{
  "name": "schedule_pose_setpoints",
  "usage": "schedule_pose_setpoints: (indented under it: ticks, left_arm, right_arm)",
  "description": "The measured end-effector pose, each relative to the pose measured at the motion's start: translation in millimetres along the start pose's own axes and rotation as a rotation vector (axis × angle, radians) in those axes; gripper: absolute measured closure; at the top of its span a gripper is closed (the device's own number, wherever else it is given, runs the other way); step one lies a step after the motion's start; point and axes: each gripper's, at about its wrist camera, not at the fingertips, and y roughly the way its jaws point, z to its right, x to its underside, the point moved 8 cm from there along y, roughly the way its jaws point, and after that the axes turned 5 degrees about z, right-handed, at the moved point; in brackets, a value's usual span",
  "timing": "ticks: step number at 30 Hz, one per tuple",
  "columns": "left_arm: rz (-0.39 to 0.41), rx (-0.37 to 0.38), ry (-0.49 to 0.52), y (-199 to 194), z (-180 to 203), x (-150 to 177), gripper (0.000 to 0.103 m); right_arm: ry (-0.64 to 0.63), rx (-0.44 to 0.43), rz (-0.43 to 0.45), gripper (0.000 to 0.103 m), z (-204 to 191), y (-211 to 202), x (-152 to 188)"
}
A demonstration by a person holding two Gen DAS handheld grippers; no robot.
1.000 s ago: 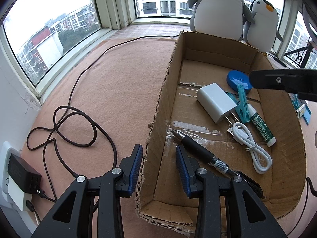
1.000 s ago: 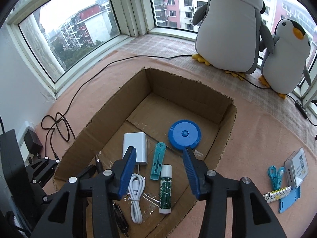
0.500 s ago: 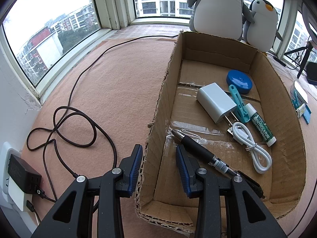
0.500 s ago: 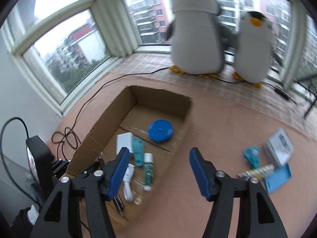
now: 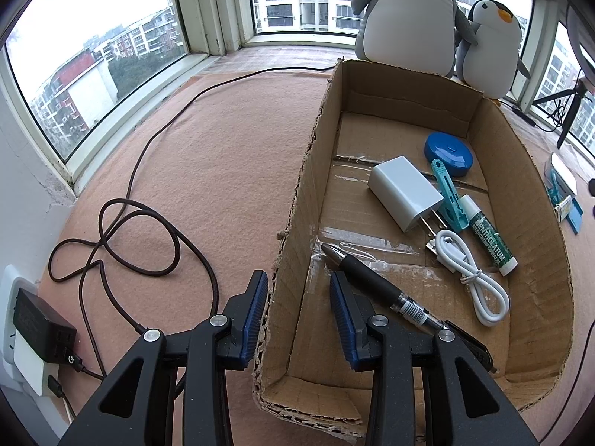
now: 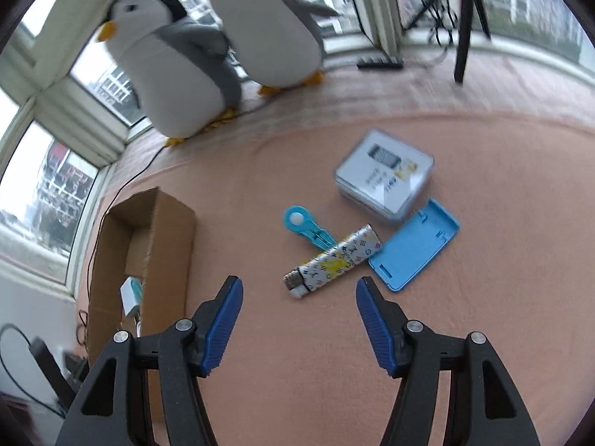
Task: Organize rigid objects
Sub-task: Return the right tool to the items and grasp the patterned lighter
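A cardboard box [image 5: 297,200] holds a white charger [image 5: 403,193], a blue round case [image 5: 448,148], a teal clip [image 5: 448,195], a green lip balm [image 5: 491,241], a white cable [image 5: 472,275] and a black pen [image 5: 375,286]. My left gripper [image 5: 299,310] is open, its fingers astride the box's left wall. My right gripper [image 6: 297,319] is open and empty above the mat, just short of a patterned lighter [image 6: 333,262]. Beside the lighter lie a teal cutter [image 6: 303,225], a blue lid [image 6: 414,245] and a white tin [image 6: 385,174]. The box also shows at the left of the right wrist view [image 6: 167,245].
Two plush penguins [image 6: 178,74] stand by the window behind the box. A dark cable [image 5: 141,223] loops over the pink mat to a wall plug [image 5: 41,334]. A tripod [image 6: 461,18] stands at the back right.
My right gripper has swung from above the box to the right, over the loose items on the mat, and opened wider. The left gripper has not moved.
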Motion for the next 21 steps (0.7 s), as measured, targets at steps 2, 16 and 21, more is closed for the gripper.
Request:
schedule_pose_setpoints:
  ticks: [2,16,21]
  left_arm:
    - [0.0,0.004,-0.003,0.3,-0.8,0.0,0.065]
    - [0.004,0.018,-0.006,1.4,-2.1,-0.6,0.065]
    - [0.004,0.02,-0.007,1.5,-1.8,-0.7,0.065]
  right_arm:
    - [0.025,0.011,-0.018,0.043,4.3,8.6,-0.9]
    - [0.032,0.118,-0.077,0.046,9.1,47.6,-4.8]
    - [0.021,0.15,-0.103,0.049,10.6,58.3,-2.3]
